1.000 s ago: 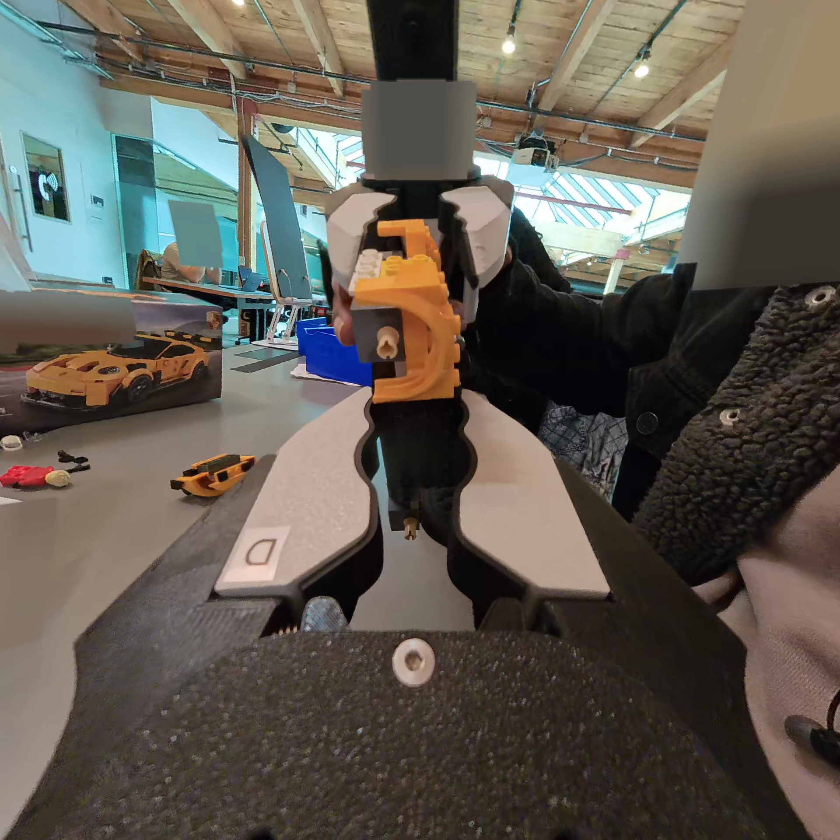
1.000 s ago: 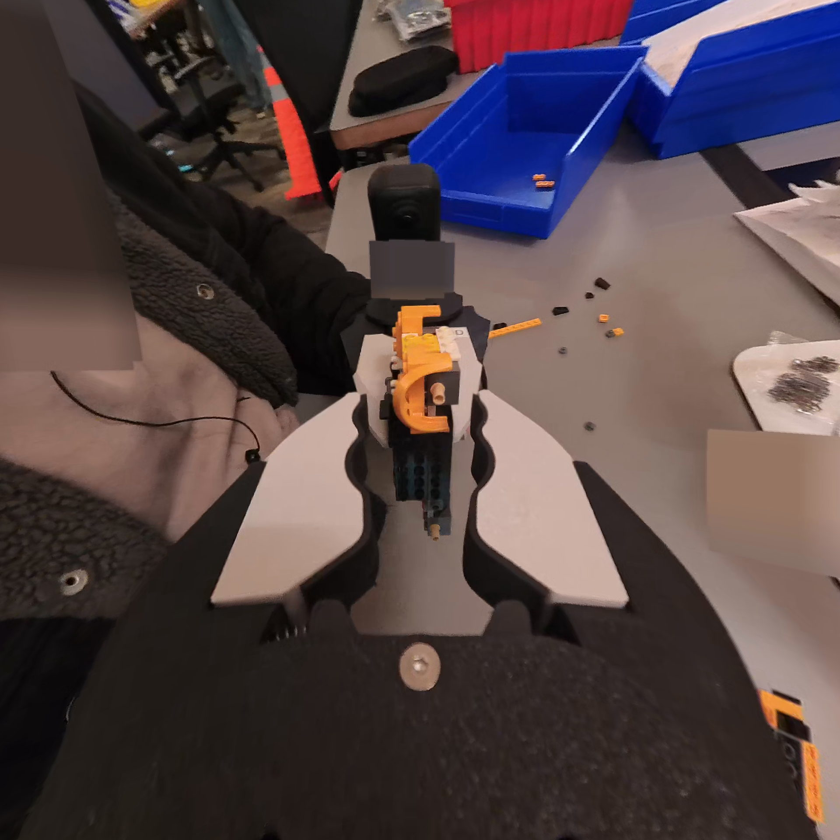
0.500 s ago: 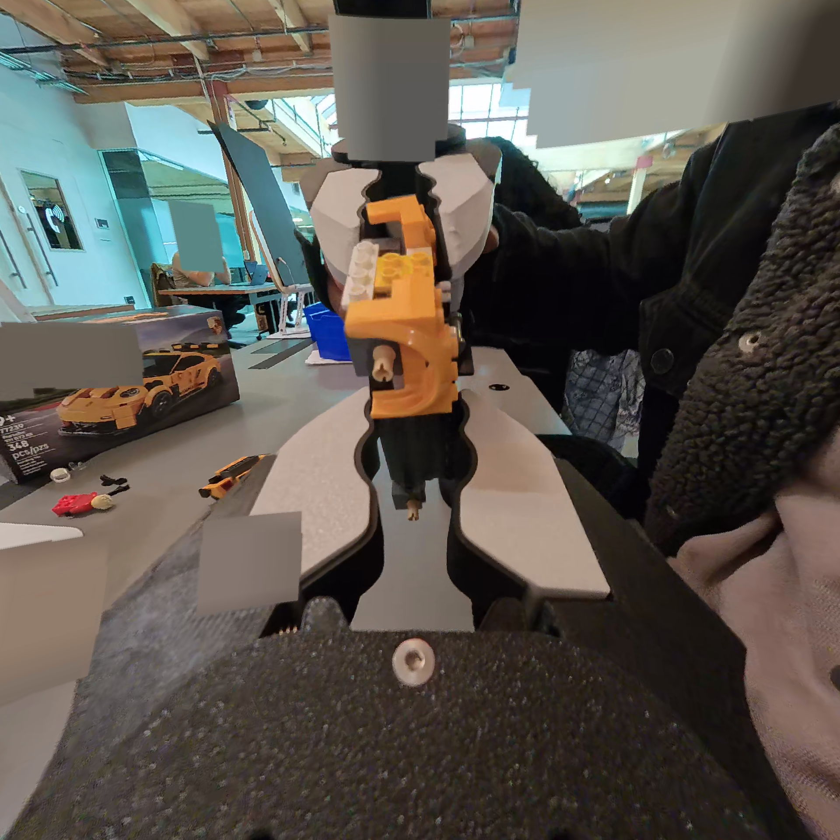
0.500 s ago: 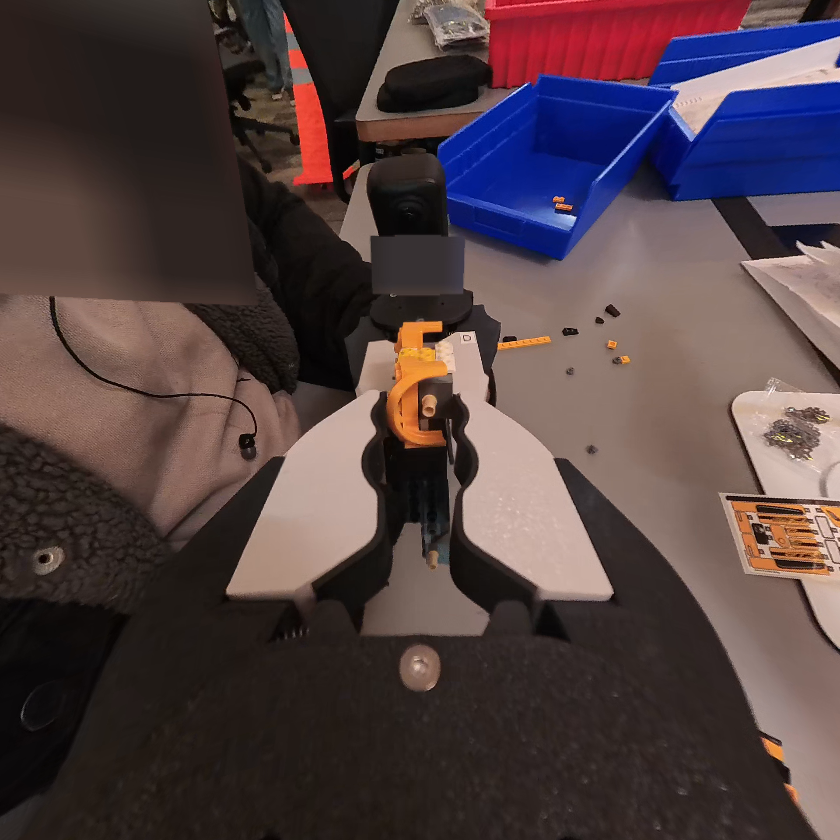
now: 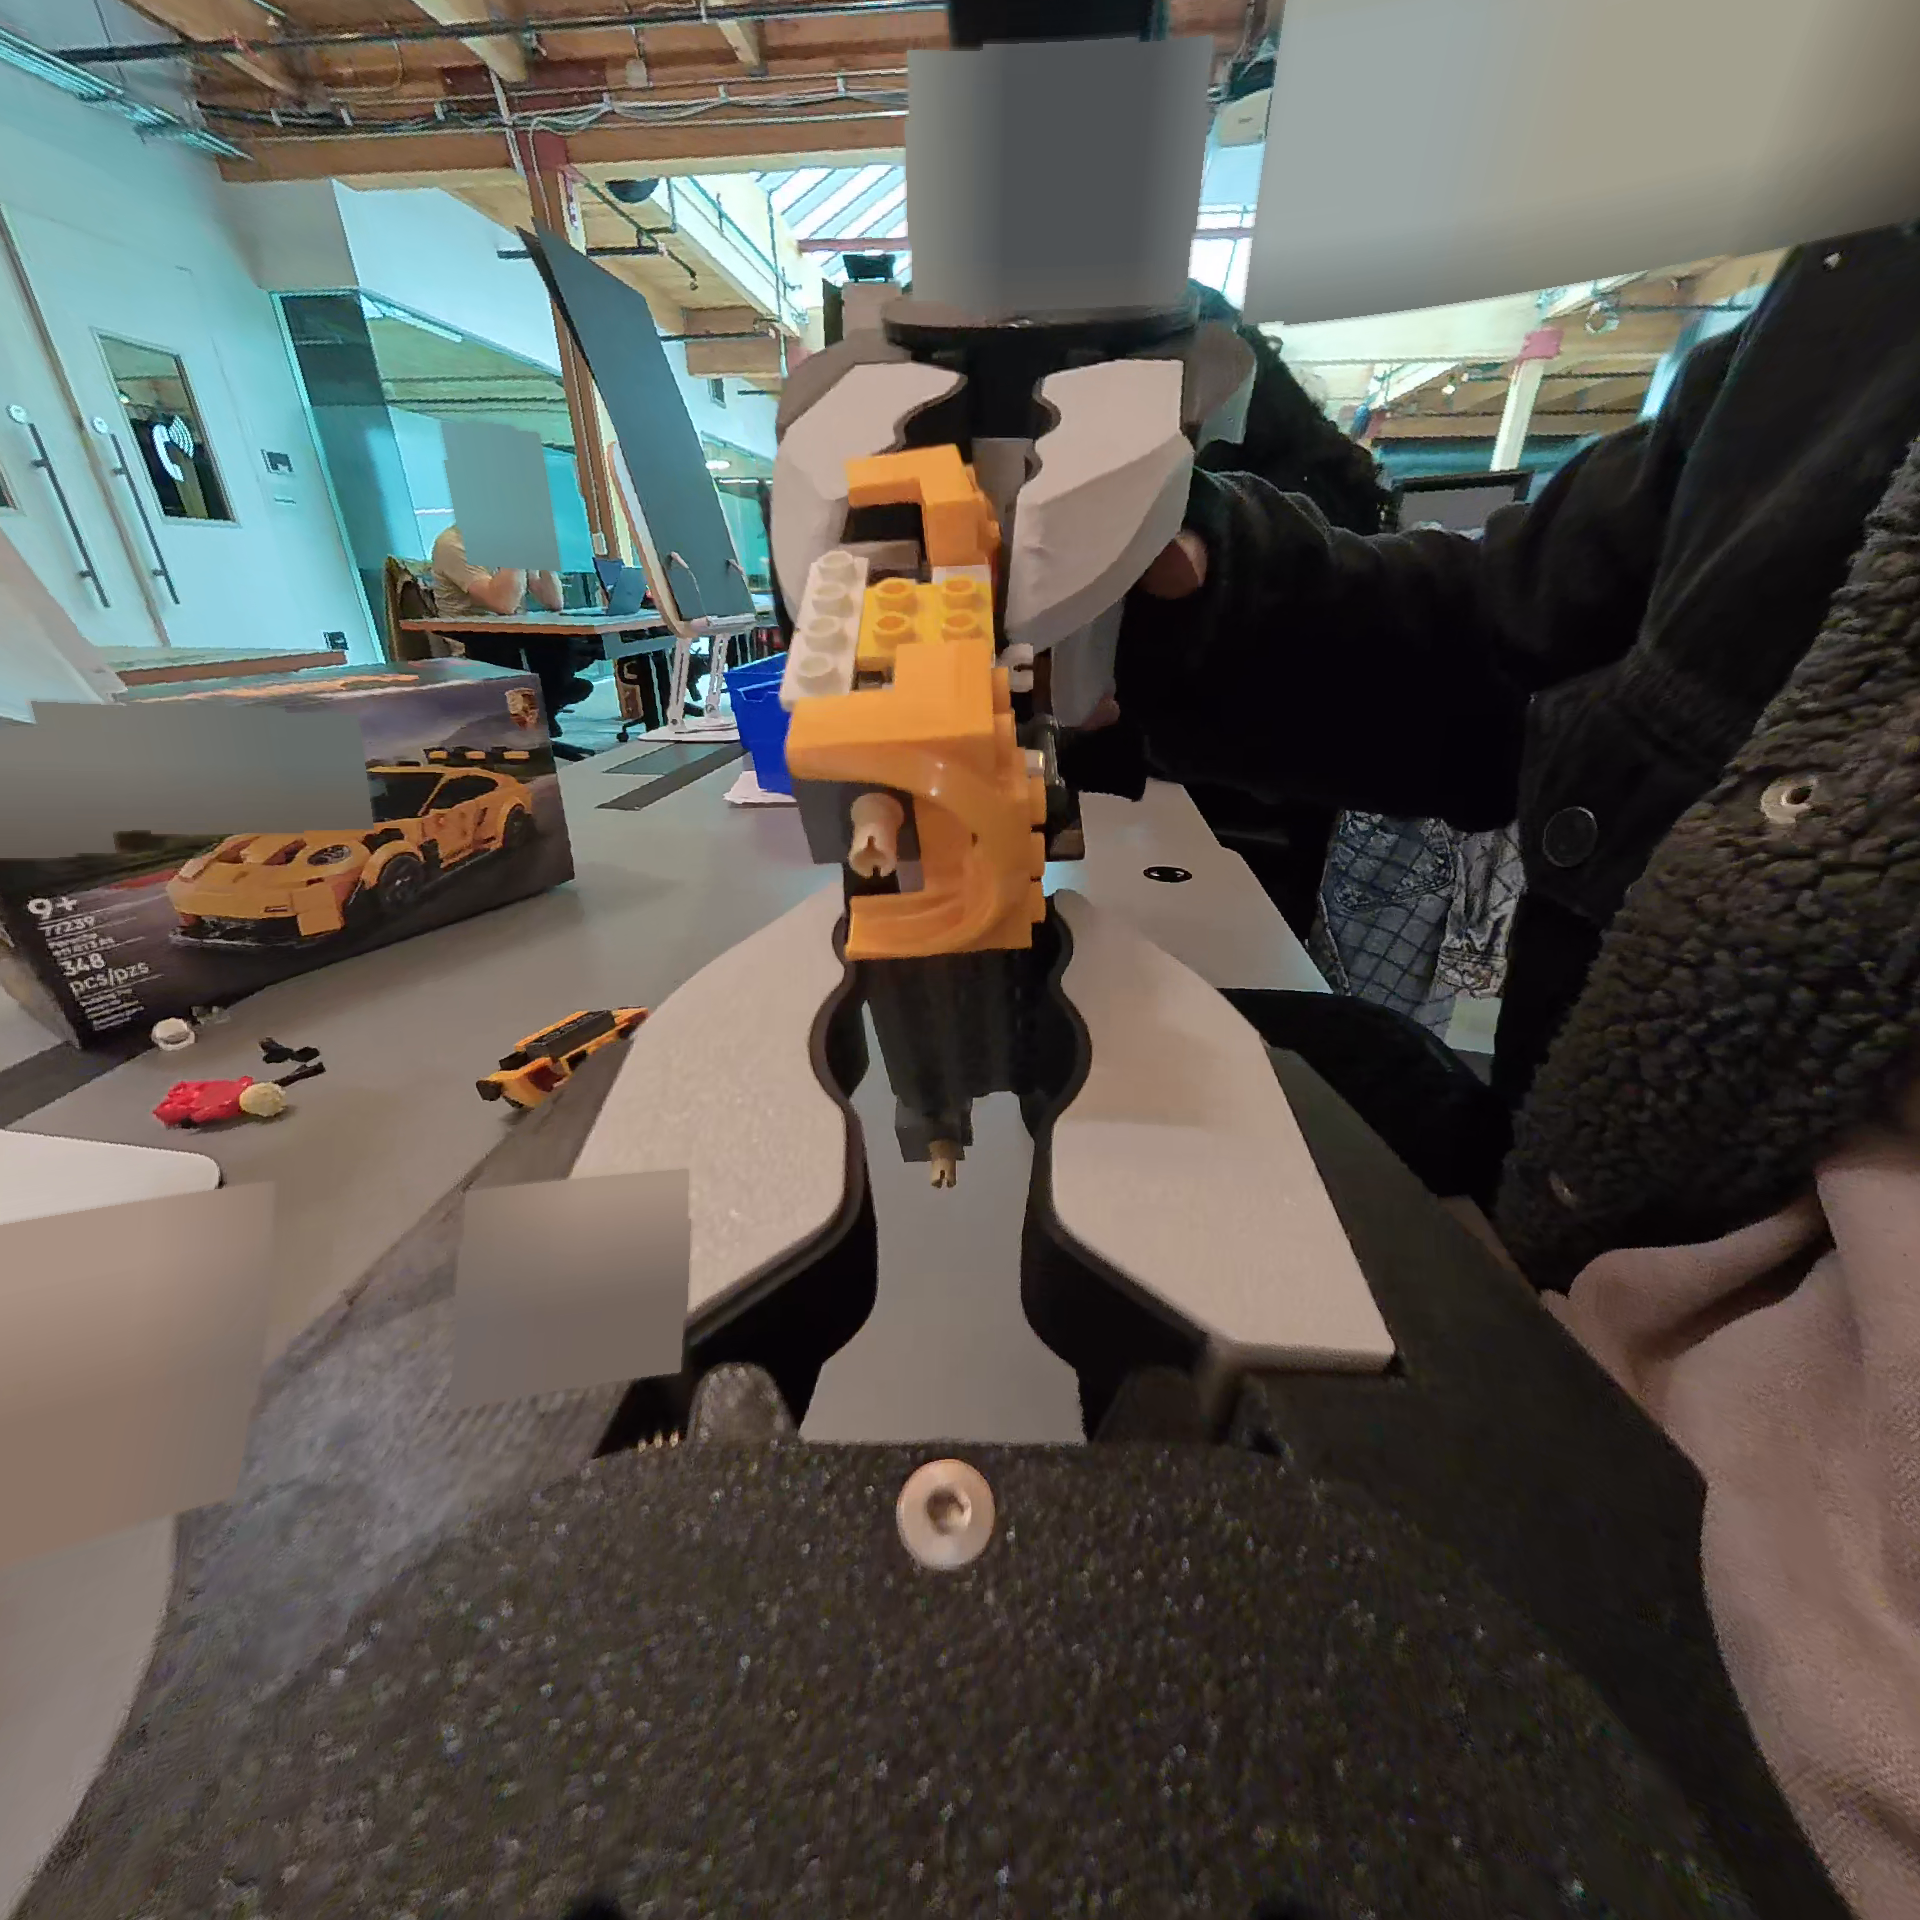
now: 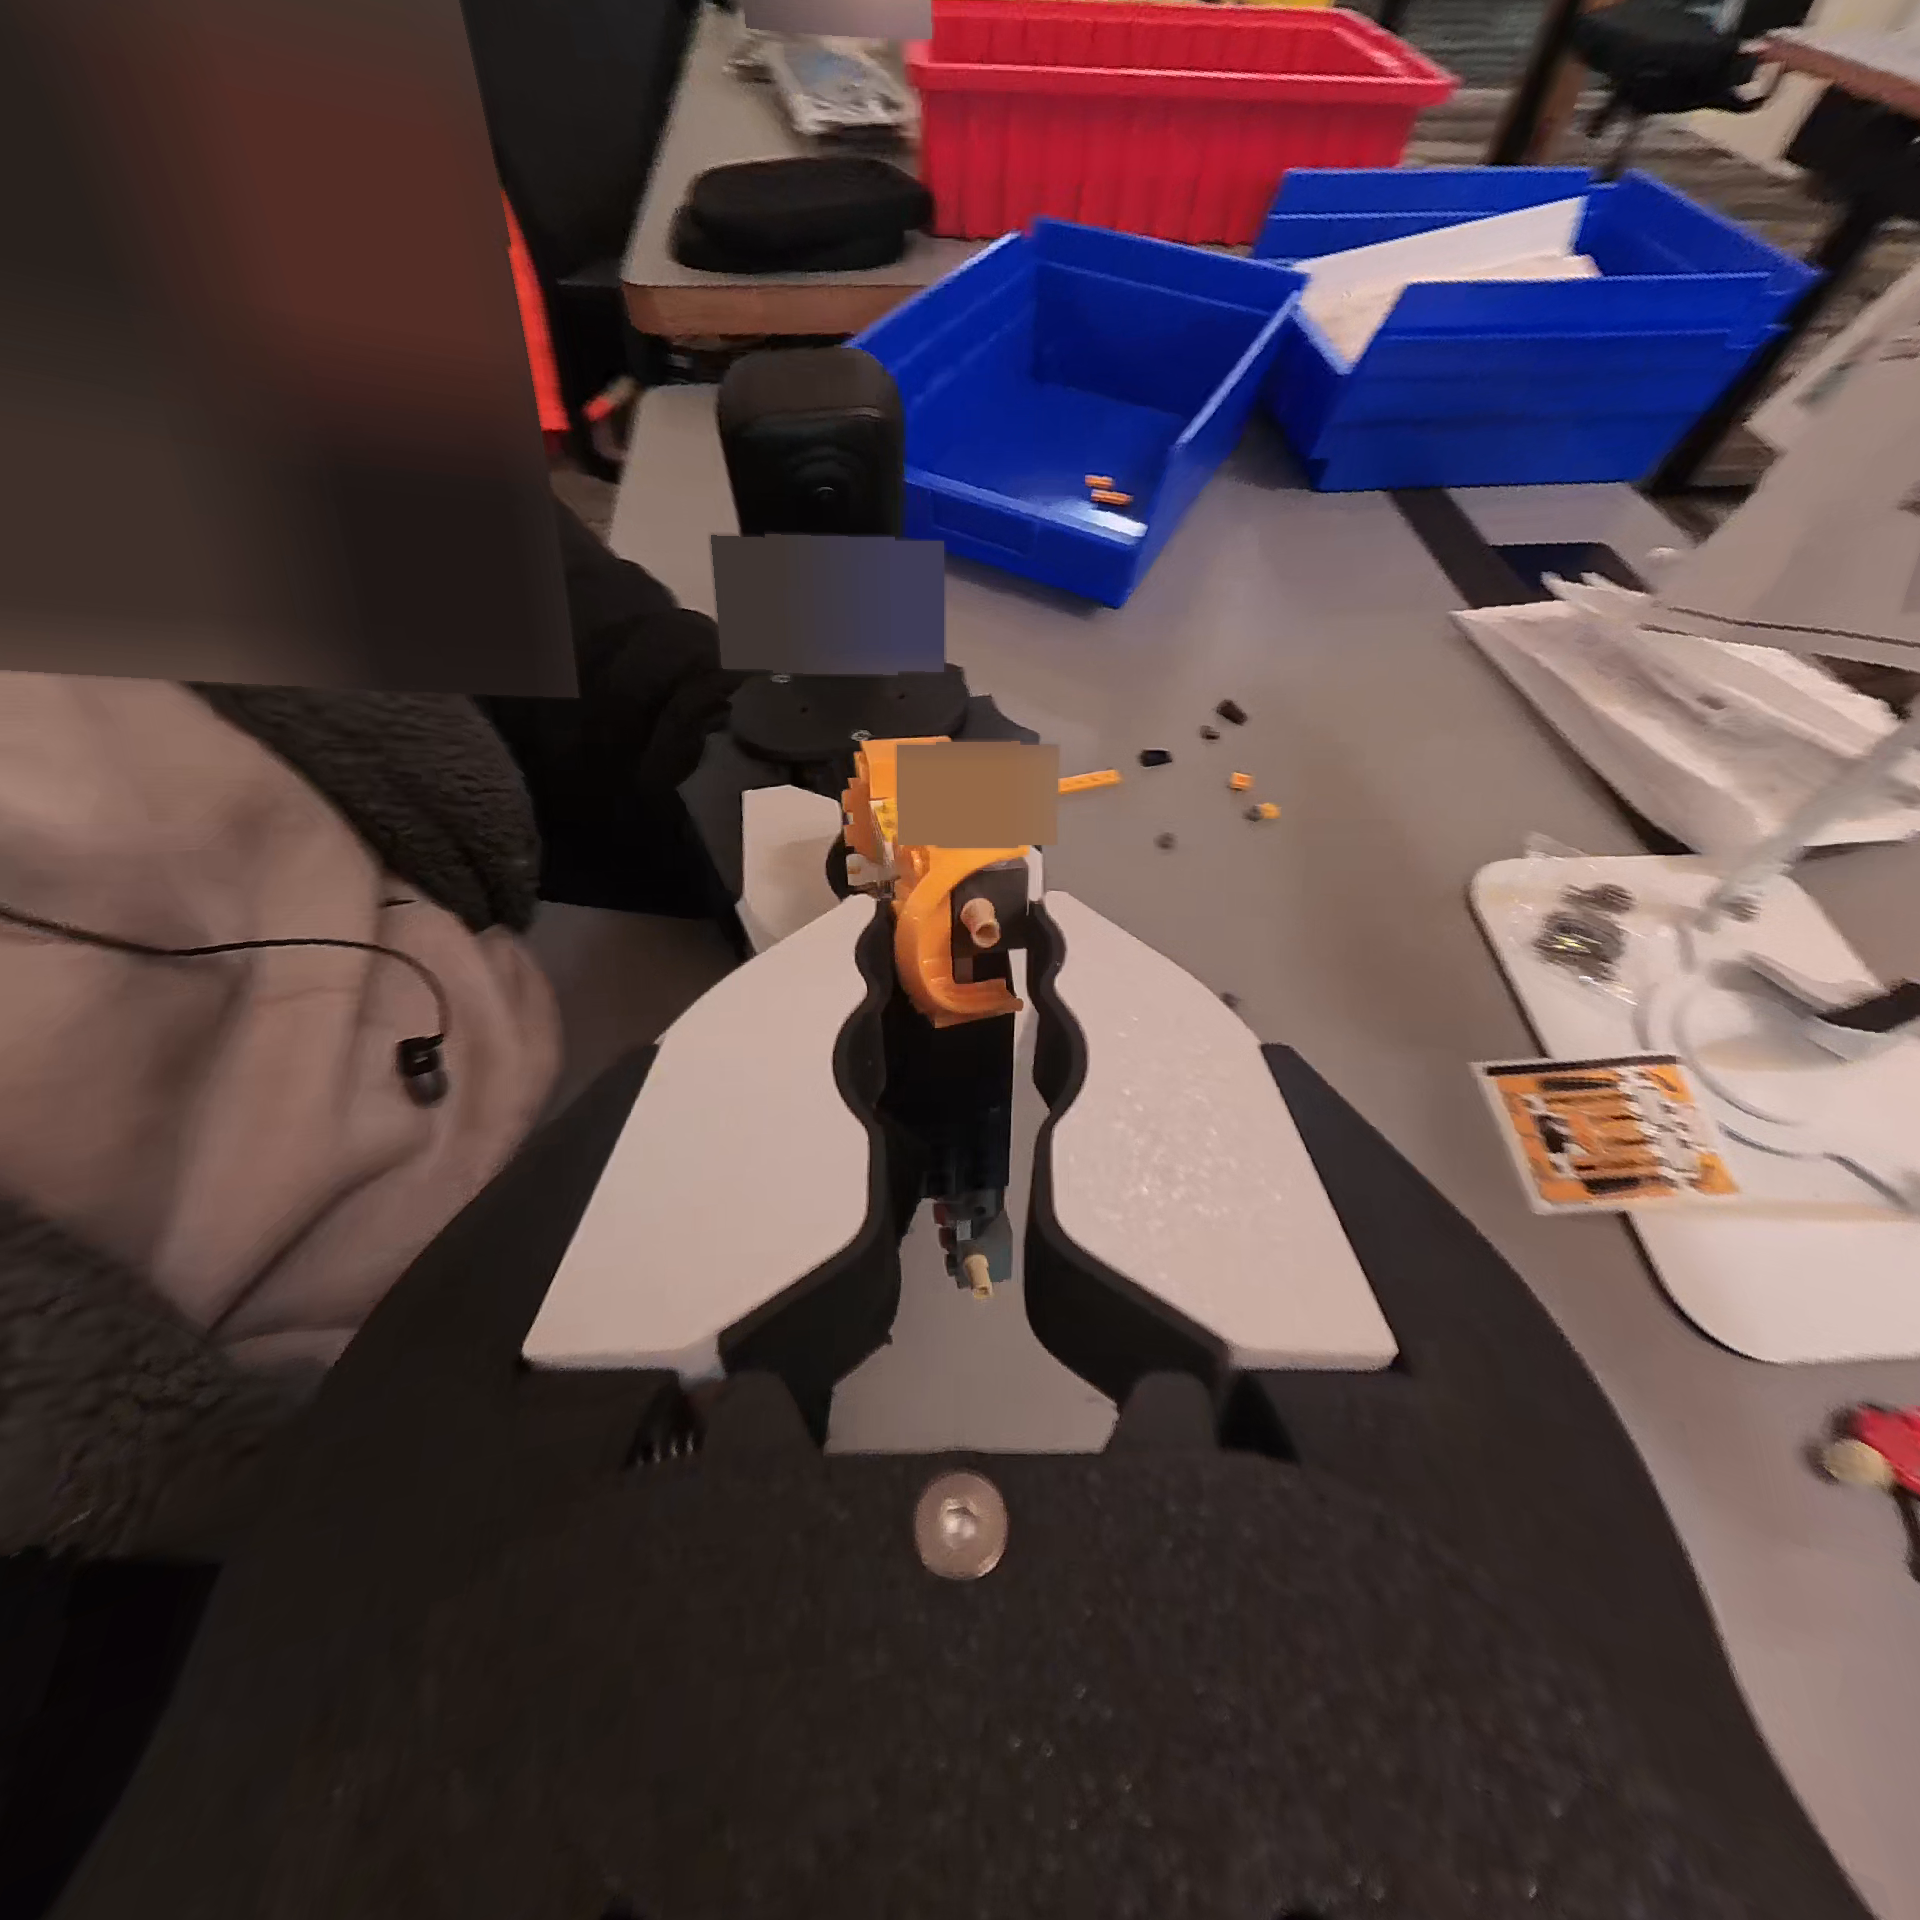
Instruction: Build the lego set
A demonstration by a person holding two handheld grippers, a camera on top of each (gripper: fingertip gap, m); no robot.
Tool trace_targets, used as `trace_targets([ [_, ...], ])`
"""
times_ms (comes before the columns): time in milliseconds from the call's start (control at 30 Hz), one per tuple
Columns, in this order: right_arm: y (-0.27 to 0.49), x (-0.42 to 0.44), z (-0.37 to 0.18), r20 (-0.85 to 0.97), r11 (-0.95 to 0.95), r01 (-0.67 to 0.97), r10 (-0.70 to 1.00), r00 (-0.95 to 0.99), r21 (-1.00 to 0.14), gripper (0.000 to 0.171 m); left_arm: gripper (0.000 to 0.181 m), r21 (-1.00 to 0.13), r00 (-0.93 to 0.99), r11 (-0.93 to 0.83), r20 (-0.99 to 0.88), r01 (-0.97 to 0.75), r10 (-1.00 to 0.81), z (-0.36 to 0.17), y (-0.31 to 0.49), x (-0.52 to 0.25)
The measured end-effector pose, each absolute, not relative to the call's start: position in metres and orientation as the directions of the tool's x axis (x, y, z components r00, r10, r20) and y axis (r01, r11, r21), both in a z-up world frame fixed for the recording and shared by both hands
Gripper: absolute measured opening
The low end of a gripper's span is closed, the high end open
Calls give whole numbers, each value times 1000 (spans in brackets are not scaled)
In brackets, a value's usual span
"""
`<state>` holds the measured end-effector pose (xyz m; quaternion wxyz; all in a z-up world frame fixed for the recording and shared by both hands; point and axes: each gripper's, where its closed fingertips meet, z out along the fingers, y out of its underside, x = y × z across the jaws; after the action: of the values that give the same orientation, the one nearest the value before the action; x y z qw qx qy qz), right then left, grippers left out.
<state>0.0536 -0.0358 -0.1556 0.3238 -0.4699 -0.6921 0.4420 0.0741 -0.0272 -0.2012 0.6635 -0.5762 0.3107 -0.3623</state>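
Note:
A partly built lego car (image 5: 925,790) is held in the air between both grippers. It has an orange wheel arch, a tan axle pin, a white plate, yellow bricks and a black underside. My left gripper (image 5: 948,961) is shut on its near black end. My right gripper (image 5: 982,499) faces it and is shut on the far orange end. In the right wrist view the car (image 6: 951,956) stands between my right gripper's (image 6: 951,935) fingers, with the left gripper (image 6: 821,831) behind it. A mosaic patch hides the car's top there.
The grey table (image 5: 665,894) holds the set's box (image 5: 281,831), a small orange and black sub-assembly (image 5: 561,1049) and a red figure piece (image 5: 213,1099). Blue bins (image 6: 1070,416), a red bin (image 6: 1143,114), loose small pieces (image 6: 1216,769), a sticker sheet (image 6: 1600,1132), a white tray (image 6: 1766,1299) and papers (image 6: 1662,707) lie to the right. My hands' fingertips stand some 5 cm from each other.
Both grippers stay shut on the car. The pair has tilted and shifted, so the car looks larger in the left view and more of the table's right side shows in the right view.

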Motion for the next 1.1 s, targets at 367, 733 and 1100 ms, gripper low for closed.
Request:
trace_targets([
  [367,-25,50,-153,68,176,411,963,-262,-895,31,30,-979,551,17,101,205,-828,-197,-21,67],
  [733,-13,43,-151,212,248,432,969,-131,-867,13,30,-989,657,21,81,146,-750,-204,-8,55],
  [1100,-21,40,-152,342,342,375,937,-69,-862,8,30,-994,739,107,-84,-16,-668,-206,-5,50],
])
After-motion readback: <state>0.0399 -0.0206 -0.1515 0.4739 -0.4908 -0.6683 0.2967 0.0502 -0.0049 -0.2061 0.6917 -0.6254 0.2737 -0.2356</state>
